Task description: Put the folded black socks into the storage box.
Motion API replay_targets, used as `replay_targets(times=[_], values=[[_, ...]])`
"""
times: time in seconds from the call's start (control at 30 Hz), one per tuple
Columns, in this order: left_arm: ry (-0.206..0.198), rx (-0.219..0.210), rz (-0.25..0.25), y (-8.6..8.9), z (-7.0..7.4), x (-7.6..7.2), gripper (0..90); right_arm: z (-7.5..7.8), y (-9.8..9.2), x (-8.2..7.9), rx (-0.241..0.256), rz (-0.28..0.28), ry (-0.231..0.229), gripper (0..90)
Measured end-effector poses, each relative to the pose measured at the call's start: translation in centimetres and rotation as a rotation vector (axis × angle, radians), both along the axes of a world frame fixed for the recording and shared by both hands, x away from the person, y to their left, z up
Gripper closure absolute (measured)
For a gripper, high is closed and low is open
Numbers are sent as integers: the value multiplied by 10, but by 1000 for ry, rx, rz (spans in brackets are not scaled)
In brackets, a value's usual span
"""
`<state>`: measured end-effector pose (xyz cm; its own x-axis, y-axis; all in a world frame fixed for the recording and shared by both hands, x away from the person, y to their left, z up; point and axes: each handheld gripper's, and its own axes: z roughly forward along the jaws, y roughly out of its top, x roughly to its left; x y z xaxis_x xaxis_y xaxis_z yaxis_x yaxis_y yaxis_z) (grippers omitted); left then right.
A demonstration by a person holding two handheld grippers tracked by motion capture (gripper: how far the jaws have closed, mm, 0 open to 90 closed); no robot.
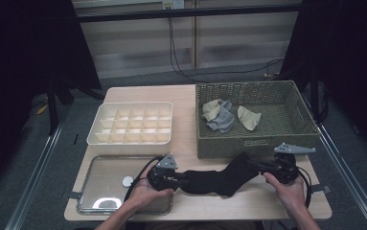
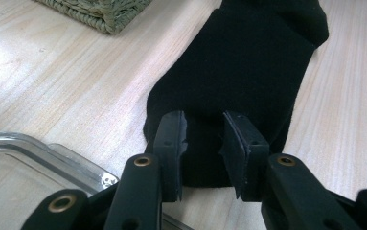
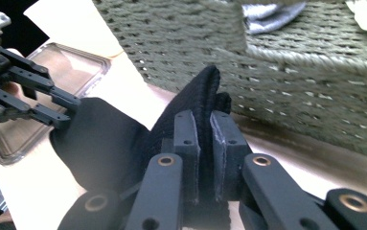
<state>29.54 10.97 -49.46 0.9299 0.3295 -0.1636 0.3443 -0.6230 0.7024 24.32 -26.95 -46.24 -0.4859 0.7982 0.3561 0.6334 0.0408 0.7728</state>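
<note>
High view: we hold the black sock [image 1: 219,178] flat, right gripper [image 1: 262,166] pinching its end, left gripper [image 1: 181,179] jaws spread over the other end, which we should clamp squarely.

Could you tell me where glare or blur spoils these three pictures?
High view: glare on the clear tray, dark surroundings. Left gripper view: the black sock loses detail, the table looks washed out. Right gripper view: the basket is soft.

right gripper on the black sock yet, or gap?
Touching. In the right gripper view the right gripper has its jaws closed on a fold of the black sock, no gap.
</note>
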Motion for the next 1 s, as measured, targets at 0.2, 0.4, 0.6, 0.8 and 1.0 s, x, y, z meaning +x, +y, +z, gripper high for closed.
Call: replay_targets(times=[0.2,0.4,0.6,0.8,1.0], values=[[-10,-18,12,-4,-3,-2,689,9,8,0,13,16,-26,827],[-24,0,-7,-10,-2,-3,677,15,21,1,38,45,-35,826],[-13,-10,-27,-10,-2,-3,653,21,35,5,48,80,-50,826],[-12,-12,-44,-11,-2,-5,616,25,52,10,62,116,-54,826],[-14,-7,-58,-14,-2,-7,603,30,73,17,68,158,-63,825]])
